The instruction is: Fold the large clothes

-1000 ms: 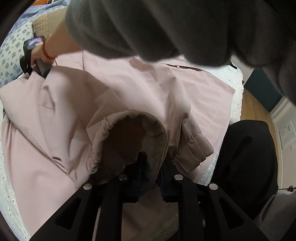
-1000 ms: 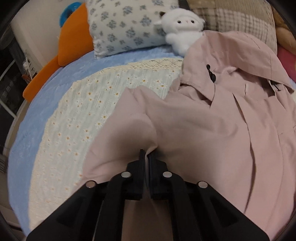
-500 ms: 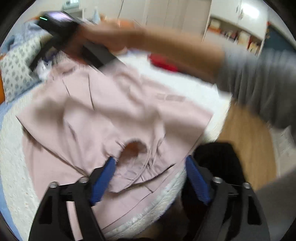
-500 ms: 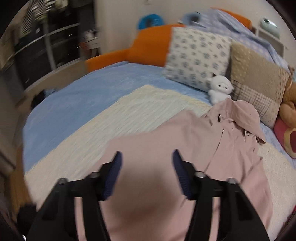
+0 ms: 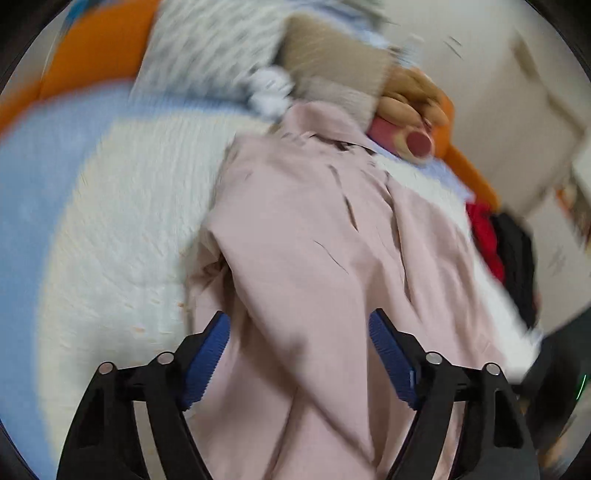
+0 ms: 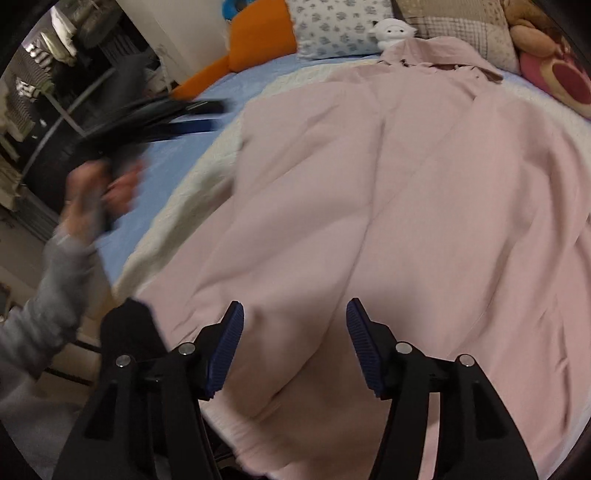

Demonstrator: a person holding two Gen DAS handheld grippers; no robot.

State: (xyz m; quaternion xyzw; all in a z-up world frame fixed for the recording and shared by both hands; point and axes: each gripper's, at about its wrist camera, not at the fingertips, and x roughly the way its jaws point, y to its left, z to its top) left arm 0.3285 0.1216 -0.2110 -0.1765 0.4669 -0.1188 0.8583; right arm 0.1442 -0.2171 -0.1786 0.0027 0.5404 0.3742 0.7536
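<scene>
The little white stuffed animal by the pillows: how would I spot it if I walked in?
Look to the head of the bed, where the pillows line up. The white stuffed animal sits against the blue-flowered pillow, right at the top edge of the pink coat. It is the only small, pure white toy there; the others are brown and pink.

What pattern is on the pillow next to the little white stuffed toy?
The pillow is white with small grey-blue flower sprigs, clearest in the right wrist view; the left view is blurred.
</scene>
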